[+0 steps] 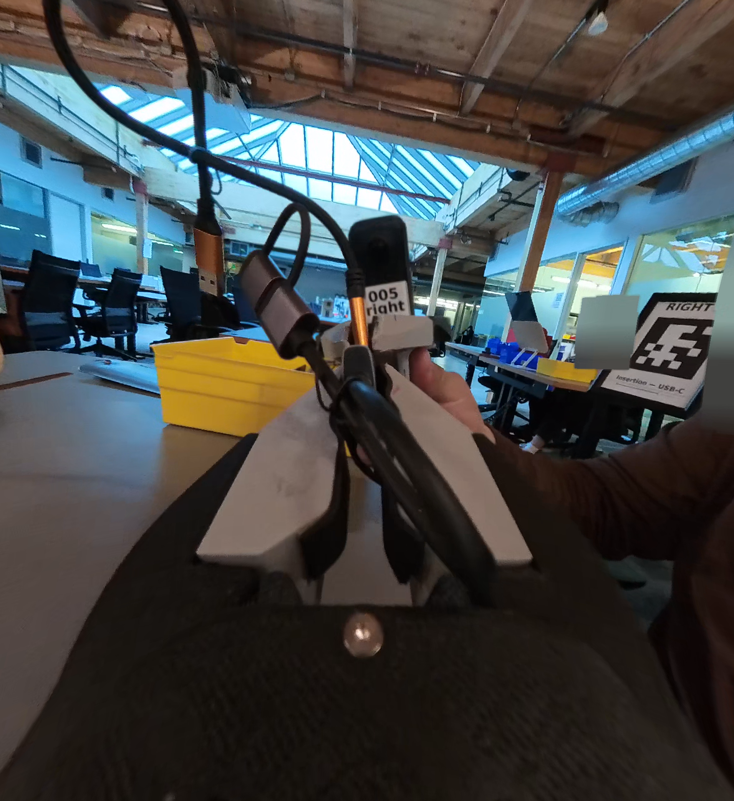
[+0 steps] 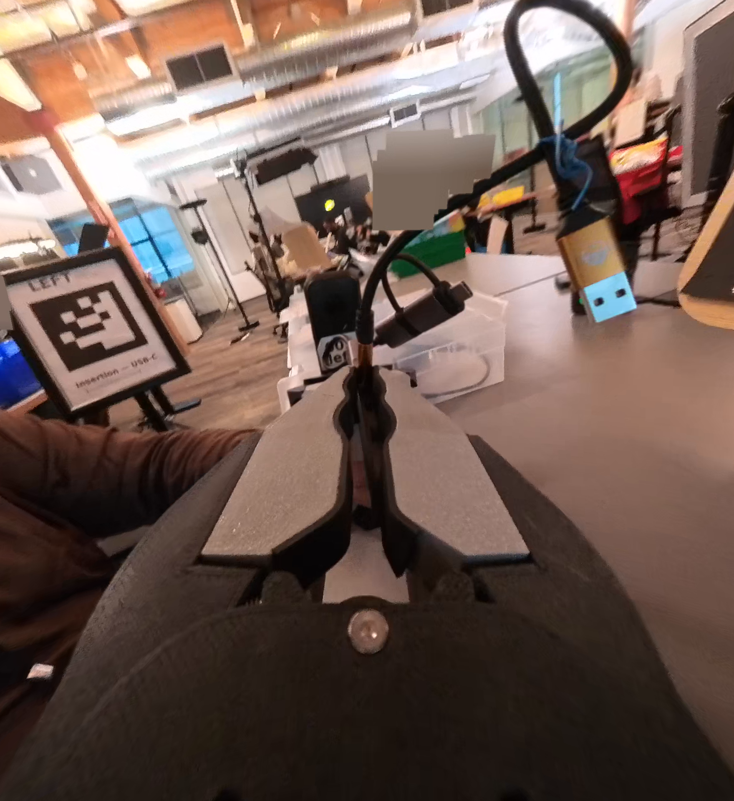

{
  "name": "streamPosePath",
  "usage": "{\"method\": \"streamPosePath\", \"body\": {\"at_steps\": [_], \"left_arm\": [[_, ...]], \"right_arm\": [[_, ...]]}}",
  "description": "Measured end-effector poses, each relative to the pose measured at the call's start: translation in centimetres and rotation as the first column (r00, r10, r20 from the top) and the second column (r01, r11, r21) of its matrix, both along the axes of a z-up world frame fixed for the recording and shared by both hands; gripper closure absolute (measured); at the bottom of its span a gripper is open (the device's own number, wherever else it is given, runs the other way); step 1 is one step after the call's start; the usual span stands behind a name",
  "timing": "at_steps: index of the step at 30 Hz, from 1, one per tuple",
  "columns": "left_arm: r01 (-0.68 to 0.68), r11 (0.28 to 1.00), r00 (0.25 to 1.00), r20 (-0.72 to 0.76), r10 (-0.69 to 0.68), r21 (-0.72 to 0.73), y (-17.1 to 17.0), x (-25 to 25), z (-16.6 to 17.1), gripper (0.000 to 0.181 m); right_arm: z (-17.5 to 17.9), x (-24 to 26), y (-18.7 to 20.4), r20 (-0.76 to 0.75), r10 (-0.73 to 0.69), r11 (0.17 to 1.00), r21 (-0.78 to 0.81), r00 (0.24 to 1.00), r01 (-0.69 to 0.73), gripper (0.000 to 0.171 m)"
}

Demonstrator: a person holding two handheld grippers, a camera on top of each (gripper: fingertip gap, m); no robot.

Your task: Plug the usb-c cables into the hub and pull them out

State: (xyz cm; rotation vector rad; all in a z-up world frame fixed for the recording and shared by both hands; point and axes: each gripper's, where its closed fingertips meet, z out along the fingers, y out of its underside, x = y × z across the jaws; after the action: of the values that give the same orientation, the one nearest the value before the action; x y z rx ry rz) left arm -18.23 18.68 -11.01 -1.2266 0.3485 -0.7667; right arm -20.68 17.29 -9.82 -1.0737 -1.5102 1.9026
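In the left wrist view my left gripper point(image 1: 363, 390) is shut on the black hub point(image 1: 404, 455), held above the table. The hub's short tail ends in a grey connector point(image 1: 278, 303). My right gripper point(image 2: 365, 381) faces it, shut on the orange-collared USB-C plug point(image 2: 364, 356). That plug point(image 1: 358, 320) stands at the hub's top end; I cannot tell how deep it sits. The right gripper point(image 1: 367, 336) shows just behind the hub. The black cable point(image 2: 525, 86) loops upward, and its gold USB-A end point(image 2: 595, 268) hangs free. The hub's tail connector point(image 2: 421, 312) also shows in the right wrist view.
A yellow bin point(image 1: 226, 381) stands on the grey table point(image 1: 53, 455) behind the grippers. A clear plastic box point(image 2: 451, 346) sits on the table. Marker signs stand at the sides point(image 1: 668, 346) point(image 2: 92, 329). A wooden-edged stand point(image 2: 725, 260) is at the right. A brown sleeve point(image 2: 74, 477) reaches across. Only a small space, under 4 cm, lies between the two pairs of fingers.
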Motion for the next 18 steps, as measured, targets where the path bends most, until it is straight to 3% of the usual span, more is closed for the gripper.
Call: {"method": "streamPosePath", "body": {"at_steps": [7, 18], "left_arm": [[0.011, 0.999, 0.998, 0.067, -0.013, 0.033, -0.4, -0.6, 1.1, 0.173], [-0.033, 0.997, 0.996, 0.086, 0.027, 0.069, -0.7, -1.3, 1.9, 0.173]], "right_arm": [[1.2, -0.5, -0.1, -0.086, -0.089, 0.991, -0.104, 0.992, 0.080, 0.170], [2.1, -1.0, -0.2, -0.146, -0.057, 0.976, -0.218, 0.988, 0.024, 0.170]]}}
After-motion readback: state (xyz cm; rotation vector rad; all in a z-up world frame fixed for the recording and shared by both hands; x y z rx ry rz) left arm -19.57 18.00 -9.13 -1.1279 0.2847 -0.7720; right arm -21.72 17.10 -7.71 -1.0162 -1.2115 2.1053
